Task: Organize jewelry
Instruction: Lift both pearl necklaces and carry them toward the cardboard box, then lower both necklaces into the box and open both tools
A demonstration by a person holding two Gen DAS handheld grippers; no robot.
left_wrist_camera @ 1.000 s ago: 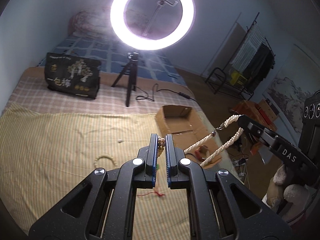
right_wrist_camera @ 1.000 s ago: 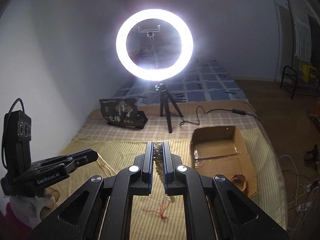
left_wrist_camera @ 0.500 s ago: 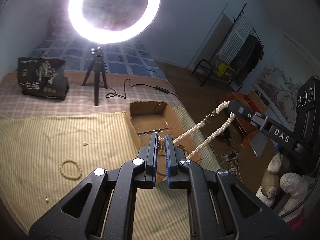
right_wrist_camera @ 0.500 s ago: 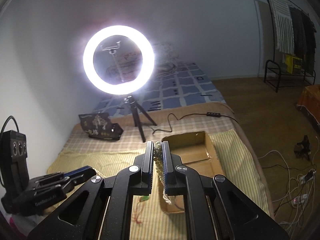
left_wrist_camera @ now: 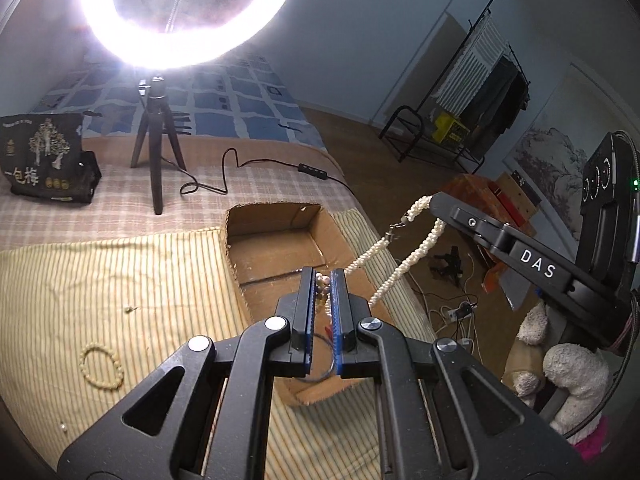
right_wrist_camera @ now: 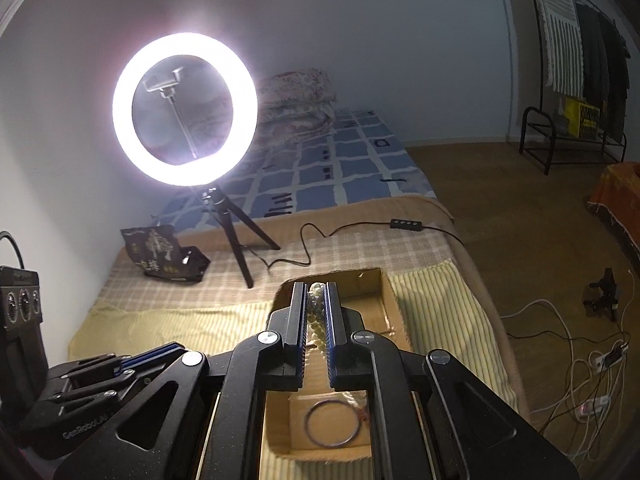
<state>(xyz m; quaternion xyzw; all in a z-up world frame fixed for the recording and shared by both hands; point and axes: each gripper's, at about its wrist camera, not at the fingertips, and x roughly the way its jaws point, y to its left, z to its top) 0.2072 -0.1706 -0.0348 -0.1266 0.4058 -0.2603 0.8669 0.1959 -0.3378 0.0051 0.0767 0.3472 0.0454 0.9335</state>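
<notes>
Where strung between both tools above the box (left_wrist_camera: 276,240): pearl necklace (left_wrist_camera: 394,272), twisted white strands, small metal clasp, sagging in two runs. Left gripper (left_wrist_camera: 323,280) clamped near-closed on one end, beads bunched between pads. Right gripper (right_wrist_camera: 316,294) likewise pinched tight on the other end. Inside box, thin ring (right_wrist_camera: 330,422). On striped cloth (left_wrist_camera: 120,280), pale bead bracelet (left_wrist_camera: 101,367).

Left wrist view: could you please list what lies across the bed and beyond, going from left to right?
Black printed bag → loose bead bracelet → ring light tripod → cardboard box → pearl necklace → right gripper → plush toy.
</notes>
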